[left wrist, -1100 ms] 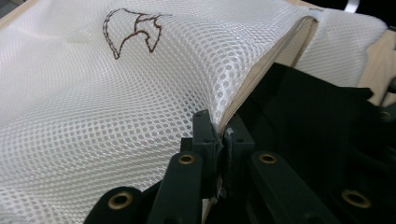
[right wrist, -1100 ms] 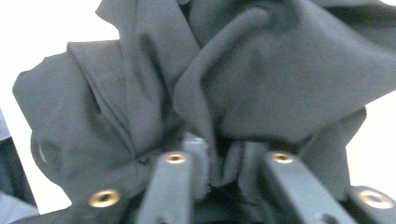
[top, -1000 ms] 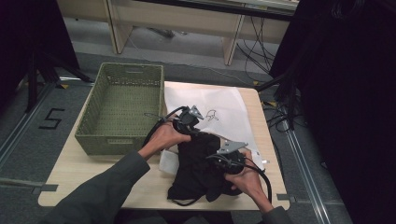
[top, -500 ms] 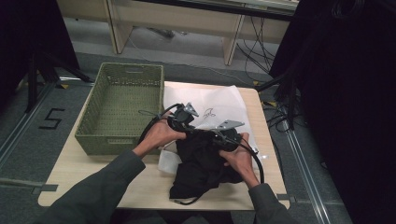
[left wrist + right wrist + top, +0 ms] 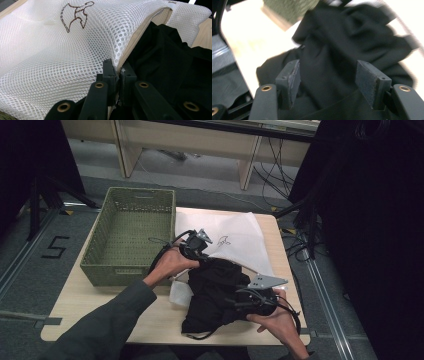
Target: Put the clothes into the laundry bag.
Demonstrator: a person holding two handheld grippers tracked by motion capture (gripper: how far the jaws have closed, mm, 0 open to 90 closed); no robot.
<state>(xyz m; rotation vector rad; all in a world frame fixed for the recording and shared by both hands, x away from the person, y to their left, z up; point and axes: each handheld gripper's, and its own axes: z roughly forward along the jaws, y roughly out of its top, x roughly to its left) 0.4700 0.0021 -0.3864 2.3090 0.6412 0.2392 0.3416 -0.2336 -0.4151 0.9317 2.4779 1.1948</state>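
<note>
Person and gripper hardware

Grey long sleeve on left arm. Both grippers black: left gripper, right gripper; brass rivets, grey triangular top plates, black cables, dark felt pads.

High view dim, dark at edges; left gripper view sharp, bright; right gripper view motion-blurred, overexposed.

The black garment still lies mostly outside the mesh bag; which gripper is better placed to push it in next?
Probably the right gripper: its jaws, just opened, face the black garment. The left gripper is shut on the mesh bag edge, holding it open.
</note>
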